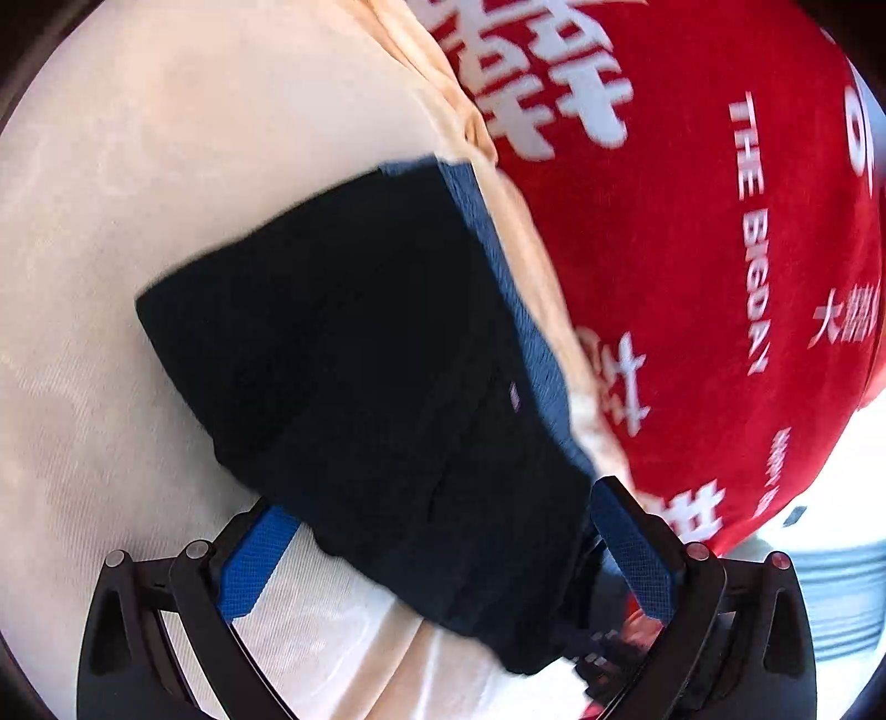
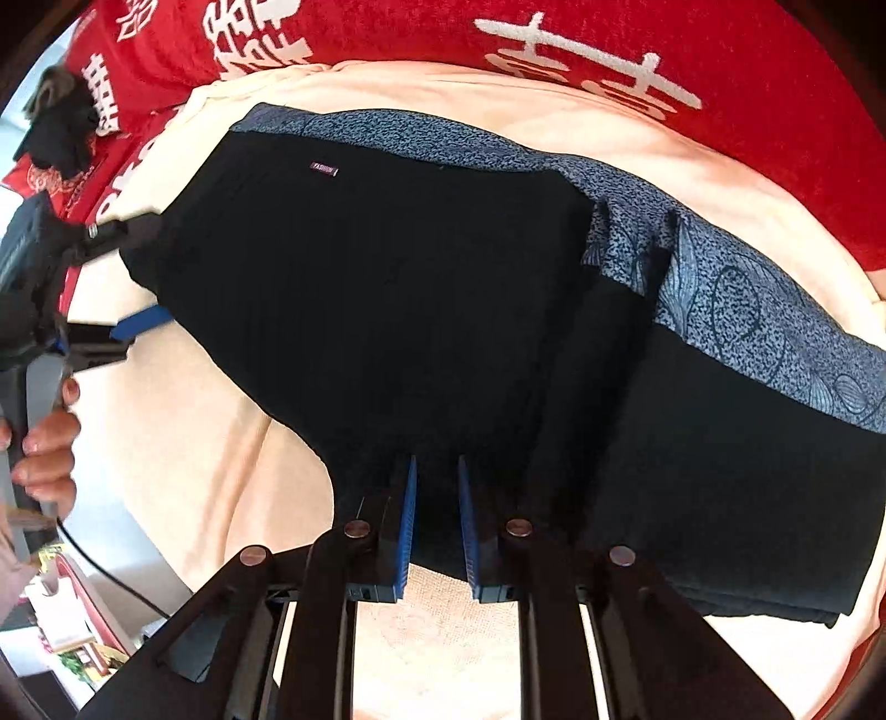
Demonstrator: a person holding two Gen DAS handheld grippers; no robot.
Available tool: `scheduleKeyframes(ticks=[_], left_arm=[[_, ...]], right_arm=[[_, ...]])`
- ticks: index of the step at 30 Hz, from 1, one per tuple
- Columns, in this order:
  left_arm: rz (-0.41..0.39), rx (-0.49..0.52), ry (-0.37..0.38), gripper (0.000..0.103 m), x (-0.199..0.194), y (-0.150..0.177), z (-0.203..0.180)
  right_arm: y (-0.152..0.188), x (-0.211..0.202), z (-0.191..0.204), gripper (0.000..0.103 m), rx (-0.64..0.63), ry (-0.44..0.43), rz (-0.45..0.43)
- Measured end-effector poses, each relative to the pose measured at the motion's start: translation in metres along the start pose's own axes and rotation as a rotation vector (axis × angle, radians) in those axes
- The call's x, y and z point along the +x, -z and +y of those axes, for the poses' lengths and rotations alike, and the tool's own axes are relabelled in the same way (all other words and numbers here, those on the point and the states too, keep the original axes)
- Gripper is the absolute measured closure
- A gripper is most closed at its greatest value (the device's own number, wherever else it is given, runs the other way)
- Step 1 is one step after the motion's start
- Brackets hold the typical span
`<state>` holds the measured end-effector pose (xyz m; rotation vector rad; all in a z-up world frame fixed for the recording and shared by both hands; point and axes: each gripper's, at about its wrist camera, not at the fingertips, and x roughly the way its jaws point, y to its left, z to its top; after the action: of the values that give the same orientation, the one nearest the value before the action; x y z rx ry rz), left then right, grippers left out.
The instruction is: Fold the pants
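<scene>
The black pants (image 2: 398, 288) with a blue patterned side stripe (image 2: 731, 293) lie folded on a cream cloth (image 2: 183, 454). In the left wrist view the pants (image 1: 360, 360) lie between the wide-apart blue fingers (image 1: 255, 565) of my left gripper (image 1: 443, 531), which is open around their near end. That gripper also shows at the left of the right wrist view (image 2: 130, 277), straddling the pants' end. My right gripper (image 2: 434, 487) has its jaws narrow and pinches a fold of the pants' near edge.
A red cloth with white lettering (image 1: 692, 194) lies beyond the cream cloth; it shows along the top in the right wrist view (image 2: 554, 44). A dark bundle (image 2: 61, 122) sits on it at the far left. A hand (image 2: 44, 454) holds the left gripper's handle.
</scene>
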<state>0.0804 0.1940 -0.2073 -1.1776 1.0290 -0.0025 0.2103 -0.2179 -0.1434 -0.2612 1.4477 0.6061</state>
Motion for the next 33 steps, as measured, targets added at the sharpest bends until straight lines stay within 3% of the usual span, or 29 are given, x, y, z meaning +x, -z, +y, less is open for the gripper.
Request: scheduleKeyframes(ticks=[2,4,7,9,12,13,14,16,18,20,22,26,29,33], left_arm=[[-0.015,-0.021,0.012,0.0,0.0,-0.003,-0.003],[-0.032,0.048,-0.005,0.0,0.002,-0.004,-0.018],[-0.014,0.125,-0.145,0.001,0.019,-0.005,-0.027],[-0.037,0.139,-0.183,0.002,0.02,-0.006,-0.033],[-0.064,0.162,-0.345,0.032,0.021,-0.003,-0.044],[-0.073,0.17,-0.384,0.051,0.02,-0.003,-0.046],[-0.079,0.185,-0.424,0.06,0.019,-0.003,-0.046],[-0.089,0.251,-0.457,0.063,0.017,0.0,-0.053],[-0.12,0.424,-0.536,0.064,0.019,0.011,-0.073],[-0.157,0.639,-0.623,0.064,0.023,0.031,-0.098],[-0.177,0.749,-0.651,0.064,0.022,0.043,-0.111],[-0.188,0.896,-0.703,0.064,0.031,0.053,-0.128],[-0.19,0.964,-0.73,0.064,0.031,0.056,-0.13],[-0.192,0.992,-0.741,0.064,0.036,0.059,-0.134]], right_arm=[[0.003,0.0,-0.002,0.086,0.009,-0.009,-0.004],[0.005,0.0,-0.002,0.086,0.013,-0.012,-0.008],[0.006,-0.003,-0.002,0.086,0.016,-0.011,-0.009],[0.006,-0.004,-0.003,0.086,0.013,-0.011,-0.003],[0.0,-0.011,-0.003,0.086,0.001,-0.018,0.026],[-0.003,-0.015,-0.003,0.086,-0.005,-0.024,0.025],[-0.007,-0.024,-0.002,0.086,-0.014,-0.027,0.017],[-0.02,-0.039,-0.001,0.085,-0.027,-0.039,0.002],[-0.036,-0.054,-0.001,0.085,-0.023,-0.069,-0.009],[-0.056,-0.066,0.0,0.067,-0.01,-0.109,-0.015],[-0.085,-0.078,0.002,0.026,0.008,-0.169,-0.021],[-0.149,-0.084,0.027,0.024,-0.011,-0.296,0.022],[-0.194,-0.064,0.063,0.024,-0.034,-0.373,0.161],[-0.23,-0.035,0.116,0.024,-0.119,-0.365,0.286]])
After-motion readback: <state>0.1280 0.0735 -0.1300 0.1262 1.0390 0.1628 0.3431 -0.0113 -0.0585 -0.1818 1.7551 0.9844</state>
